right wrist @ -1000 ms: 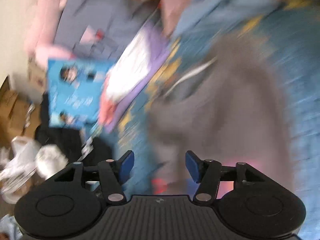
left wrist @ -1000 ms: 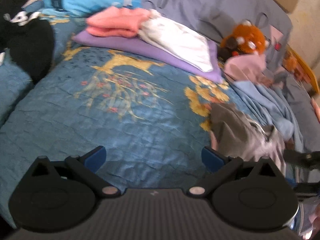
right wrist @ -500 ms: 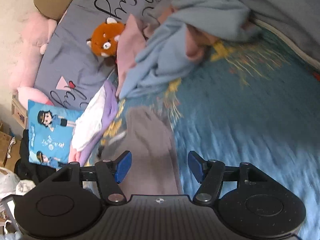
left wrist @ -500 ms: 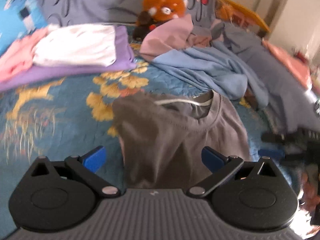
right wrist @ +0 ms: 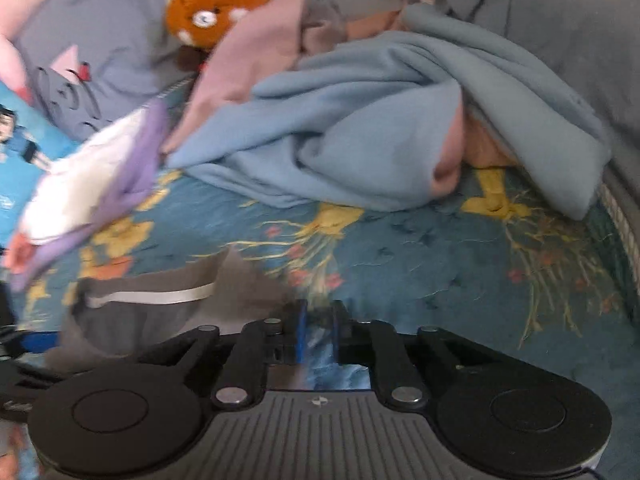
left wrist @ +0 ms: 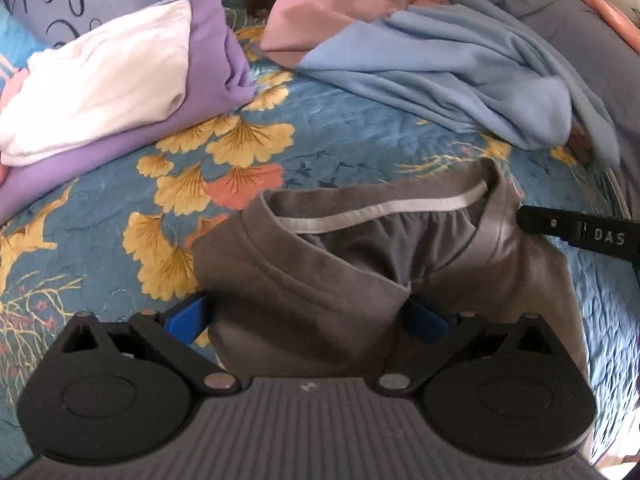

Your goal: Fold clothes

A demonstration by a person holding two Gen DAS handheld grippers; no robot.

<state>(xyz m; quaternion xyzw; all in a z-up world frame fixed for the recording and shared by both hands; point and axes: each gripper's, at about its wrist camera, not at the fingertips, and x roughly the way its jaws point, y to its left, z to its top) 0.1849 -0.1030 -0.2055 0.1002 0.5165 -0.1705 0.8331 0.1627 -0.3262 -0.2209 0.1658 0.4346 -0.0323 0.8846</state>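
Observation:
A grey T-shirt [left wrist: 320,280] lies on the blue flowered bedspread [left wrist: 340,148], collar up, its white neck tape showing. My left gripper [left wrist: 306,316] is open, and the shirt's left shoulder bunches up between its blue pads [left wrist: 188,316] without being pinched. My right gripper [right wrist: 318,312] has its jaws drawn together at the shirt's other shoulder, where the grey shirt [right wrist: 140,320] meets its pads. Its black finger [left wrist: 576,234] touches the collar's right end in the left wrist view.
Folded white and purple clothes [left wrist: 120,80] are stacked at the left. A loose light blue garment [right wrist: 360,132] and a pink one [right wrist: 256,52] lie behind the shirt. An orange plush toy [right wrist: 212,4] leans on grey pillows.
The left wrist view swung from the folded stack over to the grey shirt and closed in on it. The right gripper came down beside the collar and went from open to shut.

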